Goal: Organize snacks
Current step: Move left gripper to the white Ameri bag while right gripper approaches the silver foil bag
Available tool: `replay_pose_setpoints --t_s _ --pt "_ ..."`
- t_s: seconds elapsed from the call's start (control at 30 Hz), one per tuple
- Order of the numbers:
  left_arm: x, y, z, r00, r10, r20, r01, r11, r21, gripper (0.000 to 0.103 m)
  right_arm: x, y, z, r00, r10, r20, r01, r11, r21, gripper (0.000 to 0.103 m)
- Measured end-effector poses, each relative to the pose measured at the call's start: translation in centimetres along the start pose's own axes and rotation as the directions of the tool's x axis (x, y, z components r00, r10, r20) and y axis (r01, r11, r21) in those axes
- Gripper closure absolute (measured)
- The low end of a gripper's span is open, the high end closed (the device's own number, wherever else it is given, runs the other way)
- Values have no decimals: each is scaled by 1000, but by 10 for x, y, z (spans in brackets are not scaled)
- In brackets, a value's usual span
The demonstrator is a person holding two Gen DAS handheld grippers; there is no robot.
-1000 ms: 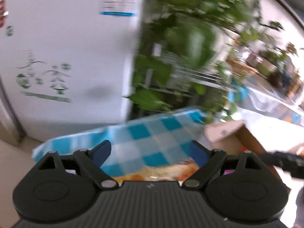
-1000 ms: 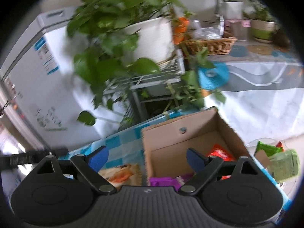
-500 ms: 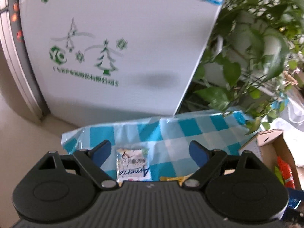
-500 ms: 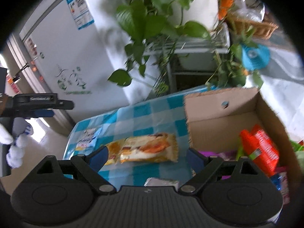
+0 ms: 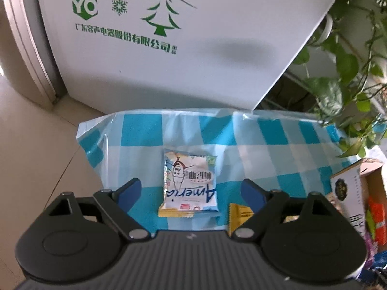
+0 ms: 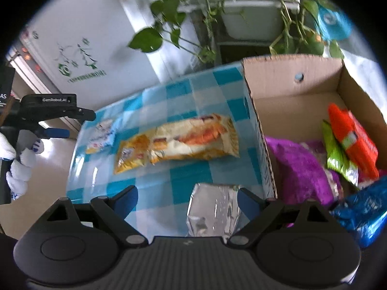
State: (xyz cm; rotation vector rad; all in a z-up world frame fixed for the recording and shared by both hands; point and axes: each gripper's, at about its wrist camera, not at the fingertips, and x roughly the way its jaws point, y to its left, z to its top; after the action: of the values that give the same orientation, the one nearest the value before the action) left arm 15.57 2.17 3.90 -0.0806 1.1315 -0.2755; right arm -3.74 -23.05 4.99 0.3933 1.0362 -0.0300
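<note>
While both hands are hanging over the little table, the left gripper point(image 5: 191, 189) is holding its jaws wide open with nothing between them. Below it, a small white and blue snack packet point(image 5: 189, 185) is lying flat on the blue checked cloth point(image 5: 261, 154), near the table's left edge. A corner of the long orange snack bag point(image 5: 239, 213) is peeking out just beside that packet, toward the box.

The right gripper point(image 6: 187, 199) is holding its jaws wide open too, and they are gripping nothing. A shiny silver packet point(image 6: 212, 211) is lying on the cloth under it, close to the front edge and just beside the wall of the cardboard box point(image 6: 290, 82). The long orange bag is lying across the middle of the table, between the small packet and the box.

The box is sitting at the right edge of the table. Inside it, a purple bag point(image 6: 297, 169), a green packet point(image 6: 338, 152), an orange-red packet point(image 6: 353, 133) and a blue bag point(image 6: 362, 215) are piling together. A white fridge point(image 5: 193, 48) and leafy plants point(image 5: 350, 72) are standing behind the table.
</note>
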Motion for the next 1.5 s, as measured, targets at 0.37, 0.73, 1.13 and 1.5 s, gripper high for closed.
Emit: replay_pose_setpoints --t_s 0.37,0.73,1.13,1.5 --pt "30 -7 7 999 26 -40 -24 999 47 14 16 28 -7 994 -104 -22 100 987 -124 9" --pt "57 -17 7 996 76 -40 -72 992 102 13 37 42 -20 980 -188 -67 172 965 -198 3" --pt "58 -24 2 995 96 -8 -92 977 193 33 30 38 -9 999 -26 -41 20 991 -134 7" --pt "60 -27 2 994 108 -1 -106 971 212 27 40 29 -13 989 -133 -69 125 986 -108 7"
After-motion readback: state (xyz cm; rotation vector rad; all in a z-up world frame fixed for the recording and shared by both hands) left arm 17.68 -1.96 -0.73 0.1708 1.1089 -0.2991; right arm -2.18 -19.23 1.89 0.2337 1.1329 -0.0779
